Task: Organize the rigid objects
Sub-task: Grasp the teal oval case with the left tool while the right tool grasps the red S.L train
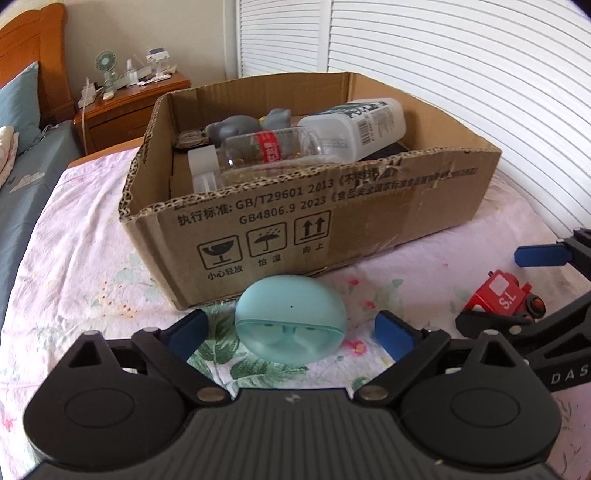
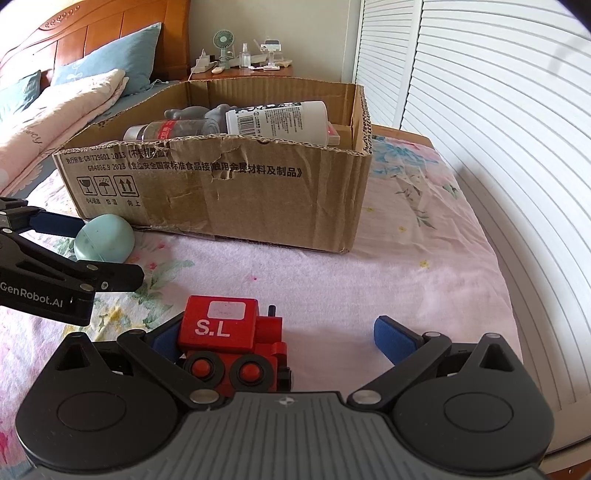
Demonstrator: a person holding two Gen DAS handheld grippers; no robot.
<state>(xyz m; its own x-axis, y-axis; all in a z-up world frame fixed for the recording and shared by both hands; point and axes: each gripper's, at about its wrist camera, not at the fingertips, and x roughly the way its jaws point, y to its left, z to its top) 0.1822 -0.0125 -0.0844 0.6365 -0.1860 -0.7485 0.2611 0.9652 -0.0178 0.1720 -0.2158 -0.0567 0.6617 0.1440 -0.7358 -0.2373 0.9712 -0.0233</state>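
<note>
Straddling a pale teal earbud case (image 1: 291, 325) on a floral bedsheet (image 1: 74, 266), the left gripper (image 1: 291, 334) stands with its jaws spread, a strip of sheet showing between each blue pad (image 1: 186, 334) and the case, so nothing is pinched. Alongside it, the right gripper (image 2: 273, 338) brackets a red toy train (image 2: 231, 341) marked "S.L" in white; its jaws are likewise spread, the left pad just beside or against the toy's flank, which of the two cannot be told, and the right pad well apart with bare sheet between. The train sits upright on its black-and-red wheels. Just beyond the teal case, and nearly touching it, rises the printed front wall of an open cardboard box (image 1: 369, 206), its cut top edge ragged. Inside lie a clear water bottle (image 1: 269, 147) with a red label on its side, a white bottle (image 1: 354, 127) with a barcode tilted against it, and a grey figure (image 1: 236, 127) behind them. Farther back stand a wooden nightstand (image 1: 125, 107) carrying a small green fan (image 1: 105, 64) and several small bottles, a wooden headboard (image 2: 92, 33) with blue pillows (image 2: 107, 55), and white louvred doors (image 1: 461, 74) along the right.
</note>
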